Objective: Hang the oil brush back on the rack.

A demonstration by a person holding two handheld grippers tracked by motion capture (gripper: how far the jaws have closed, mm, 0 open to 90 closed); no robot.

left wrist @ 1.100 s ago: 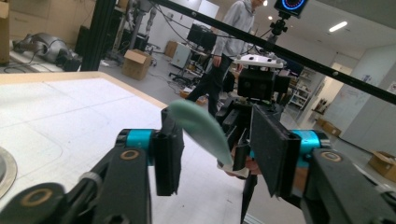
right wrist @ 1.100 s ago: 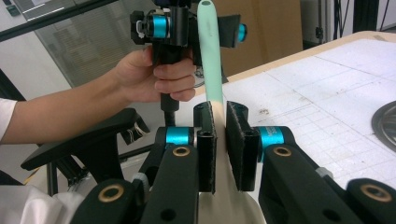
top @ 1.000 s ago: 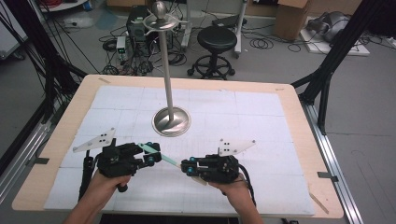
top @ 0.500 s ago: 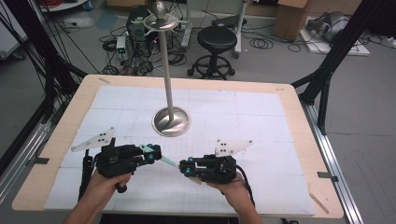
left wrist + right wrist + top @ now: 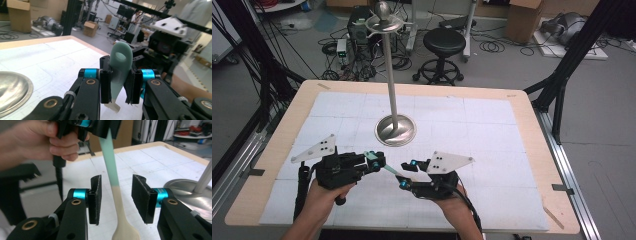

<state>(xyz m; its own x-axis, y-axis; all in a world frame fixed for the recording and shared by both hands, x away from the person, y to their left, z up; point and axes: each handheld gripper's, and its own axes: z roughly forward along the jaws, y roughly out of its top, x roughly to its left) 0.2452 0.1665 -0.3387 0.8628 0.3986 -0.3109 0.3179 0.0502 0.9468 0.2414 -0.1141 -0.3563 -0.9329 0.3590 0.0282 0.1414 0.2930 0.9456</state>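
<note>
Left gripper is clamped on the mint-green handle of a spoon, holding it off the table. Right gripper has just been opening; its pads stand clear either side of the spoon's cream-coloured neck, the bowl end below. The metal stand's base sits just beyond.

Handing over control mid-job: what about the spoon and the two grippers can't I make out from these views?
- Spoon bowl: cut off by the right gripper view's bottom edge.
- Spoon handle middle: hidden between the left gripper's pads in the left gripper view.
- High view: the spoon is too small to tell whether it touches the right gripper.
- Stand top: blurred.
</note>
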